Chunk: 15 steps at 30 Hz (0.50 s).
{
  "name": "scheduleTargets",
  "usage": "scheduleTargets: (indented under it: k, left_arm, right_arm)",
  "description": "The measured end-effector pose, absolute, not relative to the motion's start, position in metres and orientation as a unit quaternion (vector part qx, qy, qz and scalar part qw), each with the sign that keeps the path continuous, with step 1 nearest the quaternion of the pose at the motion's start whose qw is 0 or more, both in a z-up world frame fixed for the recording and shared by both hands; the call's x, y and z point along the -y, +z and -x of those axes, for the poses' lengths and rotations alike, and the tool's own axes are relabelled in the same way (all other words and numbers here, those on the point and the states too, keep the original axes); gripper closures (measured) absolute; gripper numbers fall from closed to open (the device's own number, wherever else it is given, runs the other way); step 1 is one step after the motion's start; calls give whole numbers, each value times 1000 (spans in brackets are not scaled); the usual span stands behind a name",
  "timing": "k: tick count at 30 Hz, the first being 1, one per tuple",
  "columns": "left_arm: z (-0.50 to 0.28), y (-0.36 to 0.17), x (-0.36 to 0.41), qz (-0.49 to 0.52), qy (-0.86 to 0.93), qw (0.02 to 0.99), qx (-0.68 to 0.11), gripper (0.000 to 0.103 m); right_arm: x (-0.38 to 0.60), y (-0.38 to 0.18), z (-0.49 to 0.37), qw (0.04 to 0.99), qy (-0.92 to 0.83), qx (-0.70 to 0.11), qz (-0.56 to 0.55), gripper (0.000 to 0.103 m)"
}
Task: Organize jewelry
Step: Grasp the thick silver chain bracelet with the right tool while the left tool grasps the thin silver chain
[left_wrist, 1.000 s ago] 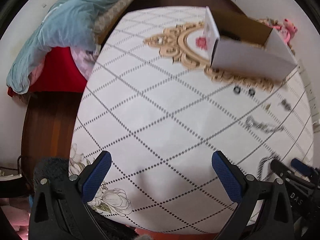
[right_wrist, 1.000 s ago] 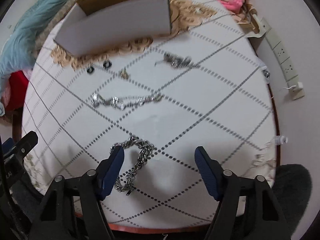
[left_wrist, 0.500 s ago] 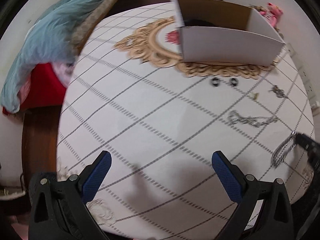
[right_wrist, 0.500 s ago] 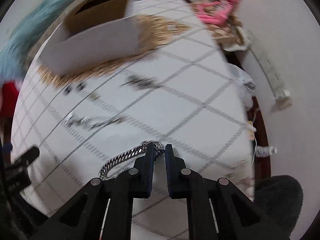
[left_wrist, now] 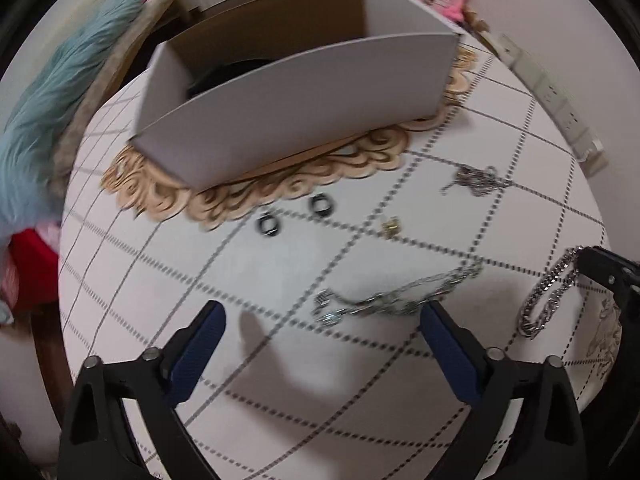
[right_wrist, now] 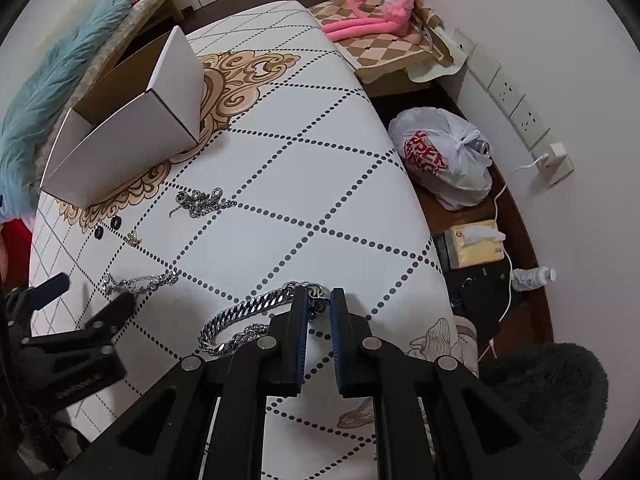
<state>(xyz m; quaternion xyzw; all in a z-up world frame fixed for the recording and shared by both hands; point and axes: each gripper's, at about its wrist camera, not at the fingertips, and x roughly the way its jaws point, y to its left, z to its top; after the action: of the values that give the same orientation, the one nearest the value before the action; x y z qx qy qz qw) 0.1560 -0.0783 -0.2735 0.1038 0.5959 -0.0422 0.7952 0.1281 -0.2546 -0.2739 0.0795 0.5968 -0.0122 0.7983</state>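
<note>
My right gripper (right_wrist: 319, 300) is shut on a thick silver curb chain (right_wrist: 240, 316), which hangs from its tips above the table; the chain also shows in the left wrist view (left_wrist: 546, 300). My left gripper (left_wrist: 320, 336) is open and empty, low over a thinner silver chain (left_wrist: 392, 300) lying on the table. Two black rings (left_wrist: 296, 214), a small gold piece (left_wrist: 390, 226) and a tangled silver chain (left_wrist: 476, 180) lie in front of an open white cardboard box (left_wrist: 296, 92). The box also shows in the right wrist view (right_wrist: 132, 128).
The table (right_wrist: 320, 184) is a white cloth with dotted diamond lines and a gold ornament under the box. A blue fluffy blanket (left_wrist: 52, 92) is at the left. A plastic bag (right_wrist: 444, 160), tissue box (right_wrist: 476, 242) and pink plush toy (right_wrist: 384, 4) are off the right edge.
My right gripper closed on the thick chain and lifted it off the table. My left gripper moved right and forward, now over the thinner chain, still open.
</note>
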Motion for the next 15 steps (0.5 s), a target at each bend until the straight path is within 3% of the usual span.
scheduleTargets:
  k: [4, 9, 10, 11, 15]
  left_arm:
    - [-156, -271, 90, -108, -73, 804, -580, 22]
    - [-156, -268, 97, -85, -122, 803, -577, 71]
    - [-157, -268, 95, -85, -125, 802, -577, 94]
    - [-157, -269, 95, -82, -130, 800, -581, 98]
    - [-150, -267, 86, -37, -136, 798, -586, 99]
  right_arm:
    - [255, -274, -130, 796, -12, -599, -83, 92]
    - [256, -276, -132, 794, -12, -601, -84, 92]
    - [255, -276, -133, 794, -11, -602, -83, 92]
    - [255, -276, -133, 793, -11, -603, -84, 92]
    - [255, -274, -131, 791, -6, -605, -93, 92]
